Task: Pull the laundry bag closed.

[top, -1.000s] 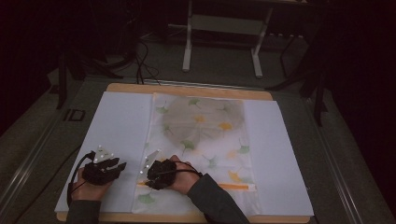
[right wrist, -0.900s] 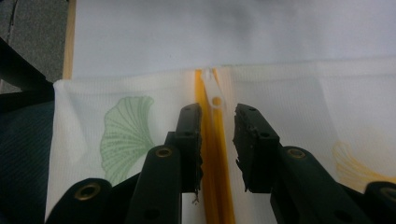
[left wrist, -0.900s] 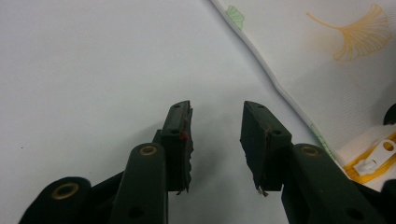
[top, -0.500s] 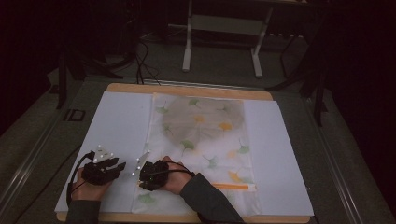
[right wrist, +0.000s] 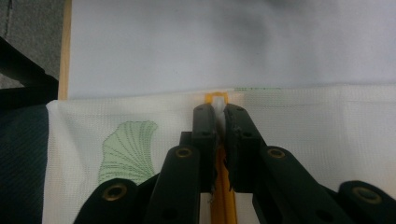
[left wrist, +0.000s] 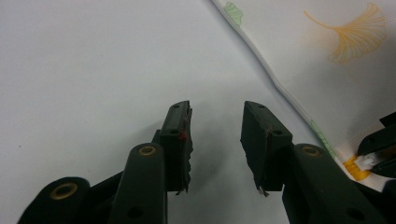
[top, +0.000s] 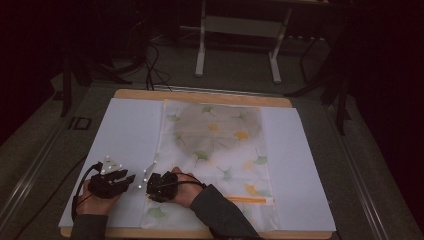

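Observation:
A white cloth bag [top: 215,150] printed with green and yellow leaves lies flat on the white sheet [top: 130,130]. An orange zipper [top: 250,199] runs across the bag near its front end. My right gripper [top: 150,189] sits at the bag's left edge. In the right gripper view its jaws have just been closing, and the gripper [right wrist: 218,112] pinches the white zipper pull [right wrist: 218,106] at the end of the orange zipper [right wrist: 219,205]. My left gripper [top: 131,179] rests just left of the bag. In the left gripper view this gripper [left wrist: 215,121] is open over the bare sheet.
The sheet covers a wooden table [top: 200,95] with free white margins on both sides of the bag. Beyond the far edge stand a metal frame's legs [top: 201,50] and cables on a dark floor. A dark sleeve [top: 220,215] crosses the bag's front corner.
The right hand has slid a little to the left along the zipper, to the bag's left edge. The left hand has stayed where it was.

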Motion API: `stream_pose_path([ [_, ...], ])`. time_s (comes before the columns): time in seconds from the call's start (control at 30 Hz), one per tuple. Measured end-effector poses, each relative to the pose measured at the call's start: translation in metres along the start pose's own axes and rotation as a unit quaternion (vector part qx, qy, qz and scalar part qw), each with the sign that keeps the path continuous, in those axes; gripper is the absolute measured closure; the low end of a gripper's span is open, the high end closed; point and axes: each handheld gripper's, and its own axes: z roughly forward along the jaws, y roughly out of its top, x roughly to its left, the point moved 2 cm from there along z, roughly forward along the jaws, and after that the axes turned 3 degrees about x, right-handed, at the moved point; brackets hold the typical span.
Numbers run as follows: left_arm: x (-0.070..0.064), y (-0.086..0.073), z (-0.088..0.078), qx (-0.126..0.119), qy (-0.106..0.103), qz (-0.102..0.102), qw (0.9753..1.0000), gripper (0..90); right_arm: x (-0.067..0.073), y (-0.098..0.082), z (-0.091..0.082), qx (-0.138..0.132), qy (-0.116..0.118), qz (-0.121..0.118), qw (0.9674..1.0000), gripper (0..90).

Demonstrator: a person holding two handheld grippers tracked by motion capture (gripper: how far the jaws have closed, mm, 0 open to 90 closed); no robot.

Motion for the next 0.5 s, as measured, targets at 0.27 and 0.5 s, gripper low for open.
stream_pose_path([
  [0.27, -0.007, 0.0, -0.001, 0.003, -0.018, 0.006, 0.9998, 63.1, 0.002, -0.003, -0.006, -0.007, -0.003, -0.003, 1.0, 84.3],
  [0.5, -0.015, -0.004, -0.006, 0.01, -0.047, 0.007, 0.9988, 63.5, 0.002, -0.006, -0.01, -0.01, -0.007, -0.002, 0.9999, 84.4],
])
